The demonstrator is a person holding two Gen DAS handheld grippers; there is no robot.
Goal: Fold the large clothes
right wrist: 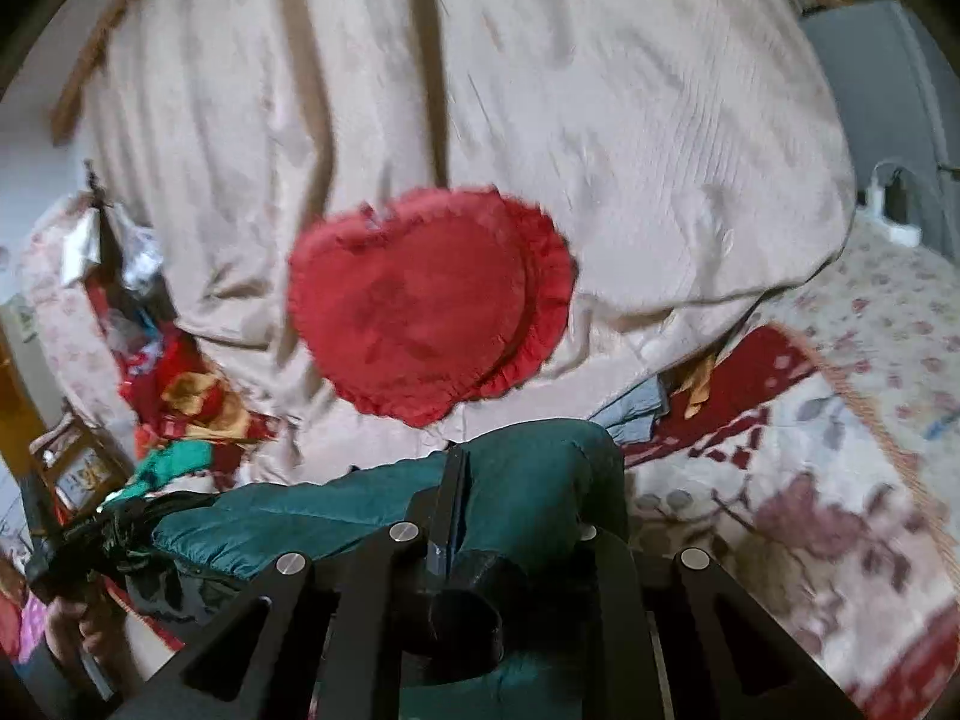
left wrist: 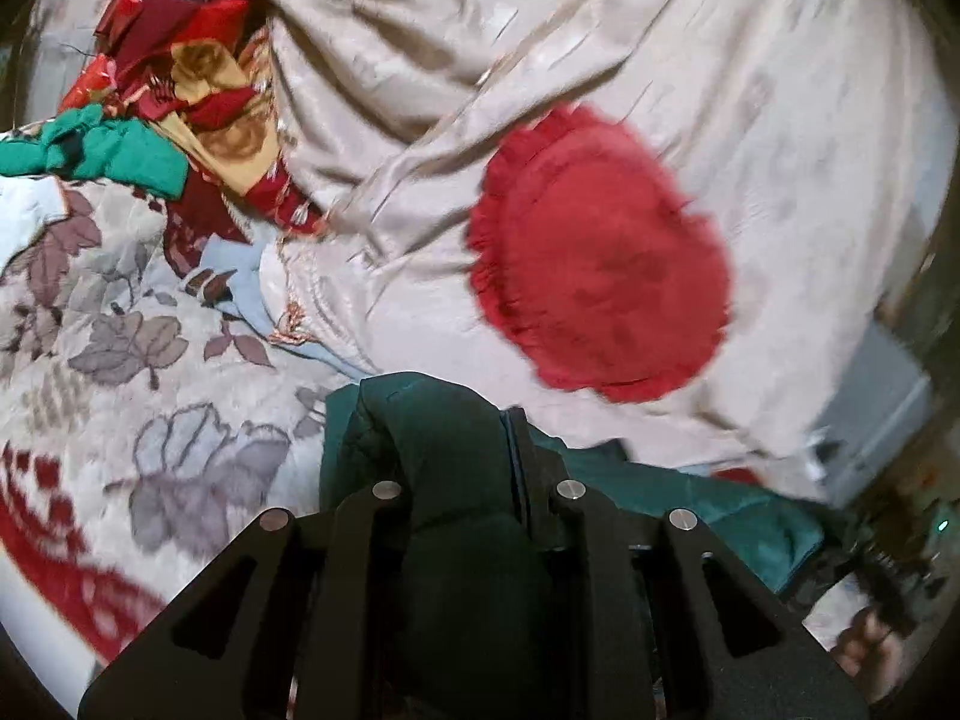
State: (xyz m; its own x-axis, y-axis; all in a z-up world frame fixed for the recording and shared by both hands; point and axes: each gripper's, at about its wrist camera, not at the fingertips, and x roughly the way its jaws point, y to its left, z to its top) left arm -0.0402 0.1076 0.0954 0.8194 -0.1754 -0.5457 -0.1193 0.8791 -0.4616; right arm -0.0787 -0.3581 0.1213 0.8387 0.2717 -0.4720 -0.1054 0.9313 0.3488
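Observation:
A dark teal padded garment (left wrist: 432, 450) is bunched between the fingers of my left gripper (left wrist: 474, 456), which is shut on it. The same teal garment (right wrist: 528, 474) is clamped in my right gripper (right wrist: 480, 480), also shut, and it stretches left from there towards the other gripper (right wrist: 78, 546). Both grippers hold it above a floral bedspread (left wrist: 120, 360). Cloth hides most of each gripper's fingers.
A large beige quilt (left wrist: 600, 60) lies bunched ahead, with a red heart-shaped frilled cushion (left wrist: 600, 252) on it, also in the right wrist view (right wrist: 420, 312). A pile of red, yellow and green clothes (left wrist: 180, 96) lies at the left. A white charger (right wrist: 888, 210) sits at the right.

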